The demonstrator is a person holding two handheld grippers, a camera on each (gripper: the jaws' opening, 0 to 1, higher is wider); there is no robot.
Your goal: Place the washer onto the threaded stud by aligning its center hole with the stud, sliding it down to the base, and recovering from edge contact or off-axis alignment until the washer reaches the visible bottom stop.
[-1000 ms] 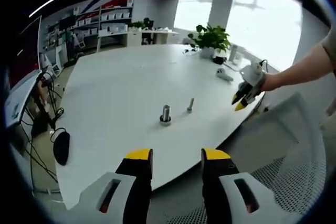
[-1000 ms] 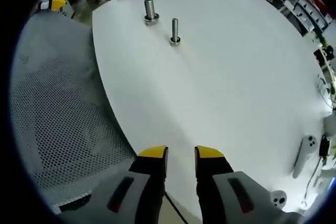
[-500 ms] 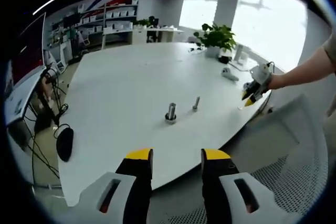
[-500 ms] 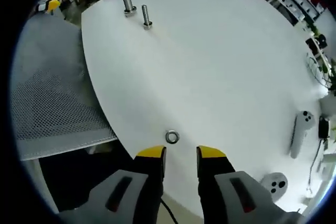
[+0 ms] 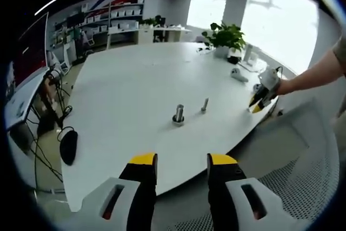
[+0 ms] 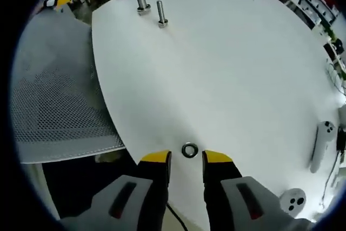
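Observation:
A small metal washer [image 6: 190, 150] lies flat on the white table [image 6: 227, 63] near its edge, just ahead of my right gripper [image 6: 186, 158], whose jaws stand open with nothing between them. Two upright threaded studs stand far up the table: a thicker stud [image 6: 142, 1] and a thinner stud [image 6: 161, 14]. In the left gripper view the thick stud [image 5: 179, 114] and thin stud [image 5: 205, 105] stand mid-table, well ahead of my open left gripper [image 5: 183, 160]. The right gripper [image 5: 258, 100] hangs at the table's right edge, held by a person's hand.
A white mesh chair [image 6: 54, 96] sits left of the table edge. Two white controllers [image 6: 321, 144] lie at the right of the table. A potted plant [image 5: 221, 39] stands at the far side. A black mouse [image 5: 68, 147] hangs off the left.
The right gripper view has shifted so the washer now lies closer to the jaw tips, nearly between them. The left gripper view has drifted slightly; studs stand unchanged.

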